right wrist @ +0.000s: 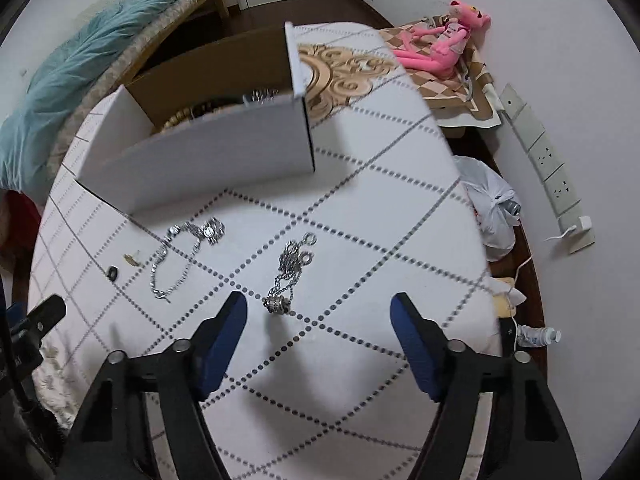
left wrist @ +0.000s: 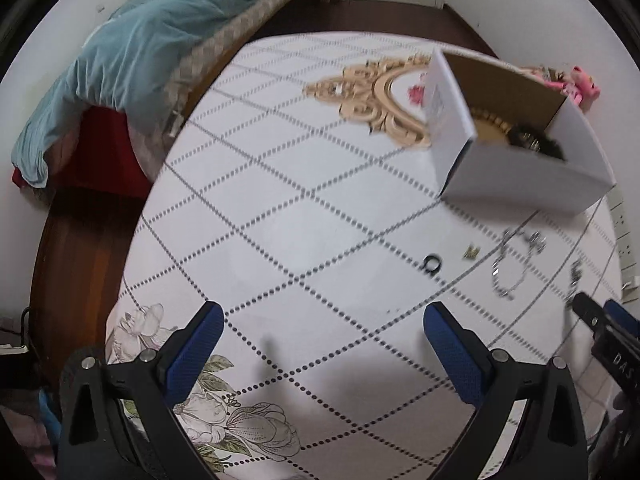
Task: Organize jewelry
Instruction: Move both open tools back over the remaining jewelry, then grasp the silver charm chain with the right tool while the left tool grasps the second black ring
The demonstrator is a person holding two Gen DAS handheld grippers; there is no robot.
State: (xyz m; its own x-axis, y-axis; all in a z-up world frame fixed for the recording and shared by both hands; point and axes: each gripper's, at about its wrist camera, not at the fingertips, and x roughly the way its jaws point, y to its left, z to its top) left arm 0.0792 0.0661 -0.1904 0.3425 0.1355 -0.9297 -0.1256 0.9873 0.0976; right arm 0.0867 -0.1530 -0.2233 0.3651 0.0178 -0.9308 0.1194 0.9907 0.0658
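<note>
Left tool (left wrist: 323, 322): jaws spread wide, nothing between them, above bare patterned worktop (left wrist: 280, 208). Right tool (right wrist: 319, 314): jaws apart, gripping nothing; a silver chain with a barrel pendant (right wrist: 289, 276) lies on the worktop just beyond its fingertips, nearer the left finger. Further left lie a second silver chain (right wrist: 182, 256), a small gold piece (right wrist: 131, 259) and a small dark ring (right wrist: 113, 272), each apart from the others. An open white cardboard box (right wrist: 208, 160) stands at the far side, already holding beads and other jewelry. A pink plush toy (right wrist: 440, 46) sits far right, off the worktop.
</note>
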